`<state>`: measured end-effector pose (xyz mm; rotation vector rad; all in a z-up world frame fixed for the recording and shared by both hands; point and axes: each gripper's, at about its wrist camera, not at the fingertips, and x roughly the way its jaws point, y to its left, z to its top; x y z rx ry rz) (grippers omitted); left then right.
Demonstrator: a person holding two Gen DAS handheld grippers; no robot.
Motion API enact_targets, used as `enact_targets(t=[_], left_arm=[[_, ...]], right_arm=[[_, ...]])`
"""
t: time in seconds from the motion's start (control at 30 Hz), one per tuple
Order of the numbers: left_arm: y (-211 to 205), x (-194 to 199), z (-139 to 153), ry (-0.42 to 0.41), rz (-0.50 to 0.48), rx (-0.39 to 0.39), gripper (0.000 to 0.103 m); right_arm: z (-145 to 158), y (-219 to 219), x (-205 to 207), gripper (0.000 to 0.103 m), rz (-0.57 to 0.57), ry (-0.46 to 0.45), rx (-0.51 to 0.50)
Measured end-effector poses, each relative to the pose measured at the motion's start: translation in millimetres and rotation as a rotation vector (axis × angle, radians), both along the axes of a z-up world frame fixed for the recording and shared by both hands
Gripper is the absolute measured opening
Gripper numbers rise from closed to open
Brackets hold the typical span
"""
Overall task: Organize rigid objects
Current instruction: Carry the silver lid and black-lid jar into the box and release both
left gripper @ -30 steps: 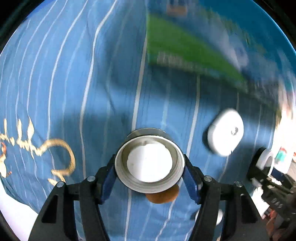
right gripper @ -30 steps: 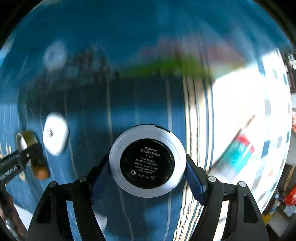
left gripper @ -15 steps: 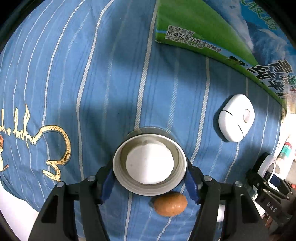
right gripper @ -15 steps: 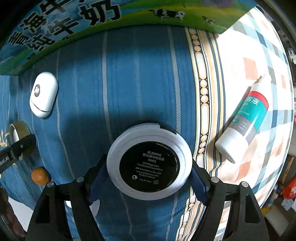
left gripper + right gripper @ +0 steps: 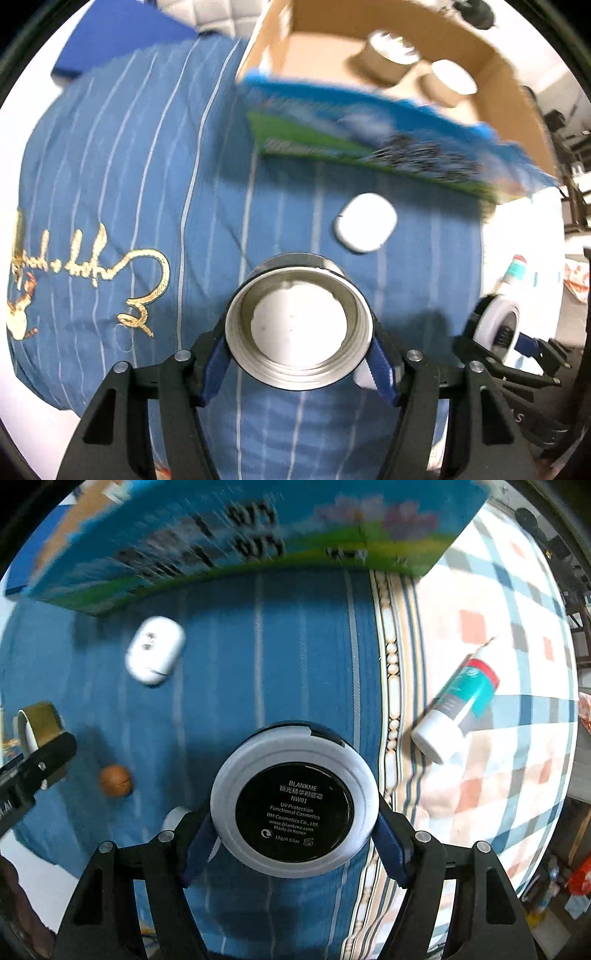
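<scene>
My left gripper [image 5: 298,350] is shut on a silver metal lid [image 5: 298,324] with a white inside, held above the blue striped cloth [image 5: 110,184]. My right gripper [image 5: 293,834] is shut on a round white cosmetic compact [image 5: 294,801] with a black label, also held above the cloth. An open cardboard box [image 5: 369,85] with a blue-green printed side stands at the far side; two brown rolls [image 5: 391,59] lie inside it. A white oval case [image 5: 365,222], also in the right wrist view [image 5: 155,654], lies on the cloth before the box.
A small brown ball [image 5: 115,780] lies on the cloth at the left of the right wrist view. A teal and white bottle [image 5: 458,705] lies on the checked cloth [image 5: 498,627] at the right. The box [image 5: 221,535] fills the top there.
Both grippers have tilted up and back with their objects, so the box's open top and the rolls inside now show. The ball has left the left wrist view.
</scene>
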<state>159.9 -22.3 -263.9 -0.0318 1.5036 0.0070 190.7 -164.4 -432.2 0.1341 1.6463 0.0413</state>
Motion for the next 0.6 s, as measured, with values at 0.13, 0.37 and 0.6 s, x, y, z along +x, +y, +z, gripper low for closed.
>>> enact_targets(t=[0.13, 0.37, 0.6], left_arm=[[-19.7, -14.3, 47.0, -0.077, -0.042, -0.028, 0.062], [-27.9, -13.4, 87.4, -0.163, -0.072, -0.086, 0.062], [-27.7, -20.9, 114.5, -0.226, -0.091, -0.111, 0.062]], right_arm=[[45.8, -4.6, -6.7, 0.077, 0.006, -0.077, 0.016], [132.7, -24.0, -29.4, 0.077, 0.004, -0.214, 0.025], [190.8, -28.1, -46.3, 0.077, -0.020, -0.314, 0.033]])
